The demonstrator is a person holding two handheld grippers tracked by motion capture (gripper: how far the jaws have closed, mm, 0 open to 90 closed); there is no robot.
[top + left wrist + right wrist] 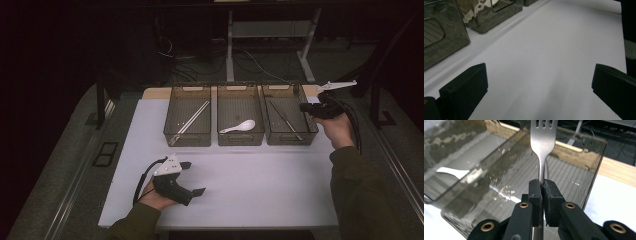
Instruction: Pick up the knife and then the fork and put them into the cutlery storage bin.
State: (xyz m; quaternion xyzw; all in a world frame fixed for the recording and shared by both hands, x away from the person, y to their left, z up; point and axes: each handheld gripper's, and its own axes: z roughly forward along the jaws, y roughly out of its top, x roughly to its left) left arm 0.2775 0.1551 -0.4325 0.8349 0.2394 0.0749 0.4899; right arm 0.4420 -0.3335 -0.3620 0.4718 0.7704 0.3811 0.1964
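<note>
- Nearest the camera, the left gripper (192,177) rests on the white table (260,185), jaws wide apart with nothing between them.
- At the far right, the right gripper (543,185) is clamped on a fork (543,143) by its handle, tines up, over the right bin (290,121).
- Lower the fork inside the walls, beside the utensil (286,119) already lying there, before letting go.
- Spoon (240,126) lies in the middle bin (240,121).

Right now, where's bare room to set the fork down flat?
Bare white mat between the three bins and the near edge, right of the left gripper. Crowded: right bin holds a utensil, right gripper holds the fork over it.
</note>
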